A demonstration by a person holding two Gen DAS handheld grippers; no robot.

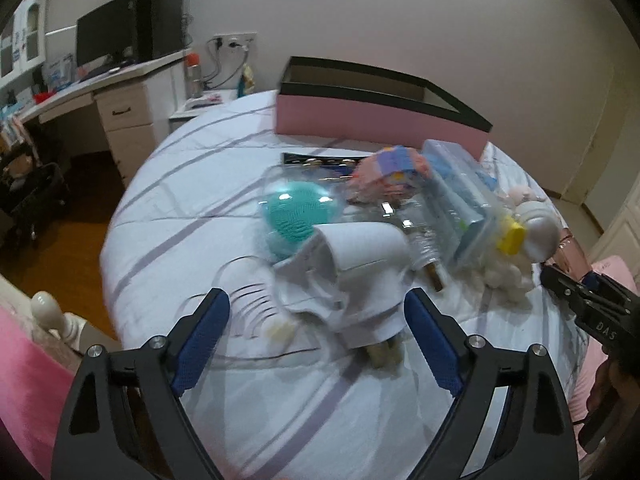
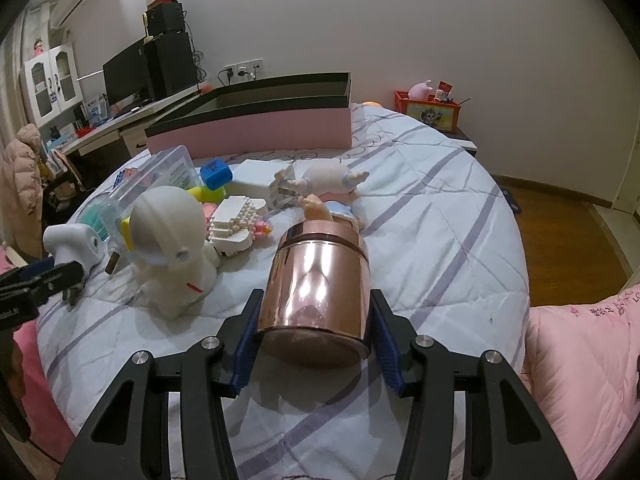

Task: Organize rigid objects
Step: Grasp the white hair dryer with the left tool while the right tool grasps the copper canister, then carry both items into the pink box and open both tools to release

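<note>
A shiny rose-gold canister [image 2: 318, 290] lies on its side on the bed, between the blue pads of my right gripper [image 2: 314, 330], which is shut on it. My left gripper [image 1: 318, 340] is open, its fingers on either side of a white hair-dryer-shaped object [image 1: 360, 276] without touching it; that object also shows in the right wrist view [image 2: 74, 246]. A pink box with a black rim [image 1: 380, 118] stands open at the far side of the bed, also in the right wrist view [image 2: 256, 130]. A white astronaut figure [image 2: 172, 248] stands left of the canister.
Clutter on the striped bedspread [image 2: 440, 240]: teal brush in a clear case [image 1: 296, 212], clear plastic box [image 1: 460, 200], white block model [image 2: 238, 224], baby doll [image 2: 328, 186], blue cube [image 2: 216, 174]. A desk with monitor [image 1: 108, 36] is left; a pink quilt [image 2: 584, 360] is right.
</note>
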